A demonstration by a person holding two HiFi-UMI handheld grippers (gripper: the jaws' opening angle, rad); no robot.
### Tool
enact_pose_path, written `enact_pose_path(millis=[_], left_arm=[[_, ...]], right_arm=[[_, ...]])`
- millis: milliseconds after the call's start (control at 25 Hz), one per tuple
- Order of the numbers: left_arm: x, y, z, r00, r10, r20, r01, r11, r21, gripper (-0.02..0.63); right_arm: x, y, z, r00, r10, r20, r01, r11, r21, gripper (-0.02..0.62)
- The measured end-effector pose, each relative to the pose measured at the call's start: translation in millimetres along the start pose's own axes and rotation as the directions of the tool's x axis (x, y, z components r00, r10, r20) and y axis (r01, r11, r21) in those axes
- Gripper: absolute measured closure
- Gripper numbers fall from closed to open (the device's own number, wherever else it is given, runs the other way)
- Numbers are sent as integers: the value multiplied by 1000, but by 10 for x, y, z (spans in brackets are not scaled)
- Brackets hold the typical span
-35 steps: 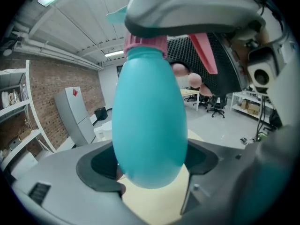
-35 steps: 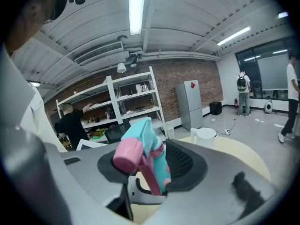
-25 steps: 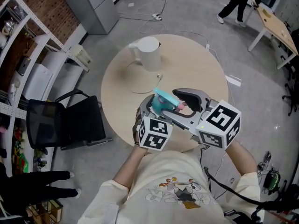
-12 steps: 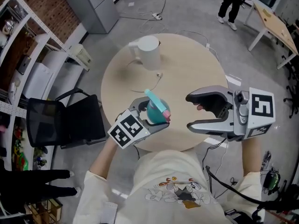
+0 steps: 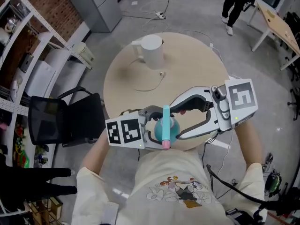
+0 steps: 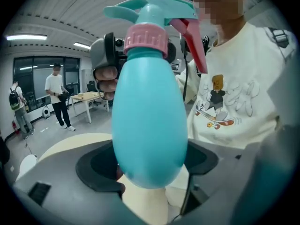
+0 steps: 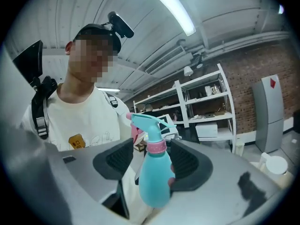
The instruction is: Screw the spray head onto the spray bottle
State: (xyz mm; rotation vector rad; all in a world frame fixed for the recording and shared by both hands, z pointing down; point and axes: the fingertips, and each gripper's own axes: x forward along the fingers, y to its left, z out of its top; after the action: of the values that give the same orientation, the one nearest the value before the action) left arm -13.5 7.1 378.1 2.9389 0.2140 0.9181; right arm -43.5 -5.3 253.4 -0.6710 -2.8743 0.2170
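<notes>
Your right gripper (image 5: 177,122) has swung back in, fingers open around the spray bottle (image 6: 150,116).
Your left gripper (image 5: 157,128) clamps the body; the spray head (image 6: 150,13) sits on, tightness unclear.

The round table (image 5: 197,69) is mostly bare and passable, with only a white jug (image 5: 151,50) and a thin cord (image 5: 161,74) at its far side (a black chair (image 5: 65,121) crowds the left), while the spray bottle (image 5: 164,125) fills the gap between the right gripper's (image 5: 176,123) parted jaws.
</notes>
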Motion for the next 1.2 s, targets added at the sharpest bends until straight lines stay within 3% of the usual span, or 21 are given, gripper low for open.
enact_pose_path(millis=[200,360,480,600,680,800,920,1040,1200], left_arm=[[36,-75,16,999,-43,-31,44,999,20,190],[45,-77,18,998,-53,-33,53,998,17,190],[40,51,8,999,20,-32,-21,999,-28,190],[-2,295,-16,983,176,-49,-180,980,-91,190],[-51,450,-40,956,285,-63,-291,945,-146,190],[-93,636,-116,896,433,-101,-444,873,-199,190],[-91,754,-128,849,519,-101,-527,816,-236,190],[-120,850,-127,808,583,-88,-583,766,-272,190],[-171,984,-163,729,677,-103,-670,674,-311,190]], right_arm=[[95,64,0,998,68,-11,-68,998,-15,387],[88,23,0,998,63,-2,-63,998,-13,459],[37,-71,-10,1000,16,20,-15,1000,-4,460],[-68,-246,-45,996,-84,25,84,996,-4,460],[-118,-374,-55,986,-160,34,160,987,4,460],[-134,-502,-77,965,-258,41,258,966,3,460],[-149,-571,-80,936,-349,48,350,937,-11,460],[-151,-639,-56,893,-447,60,448,894,-20,460],[-187,-739,-72,808,-584,76,586,810,-7,460]])
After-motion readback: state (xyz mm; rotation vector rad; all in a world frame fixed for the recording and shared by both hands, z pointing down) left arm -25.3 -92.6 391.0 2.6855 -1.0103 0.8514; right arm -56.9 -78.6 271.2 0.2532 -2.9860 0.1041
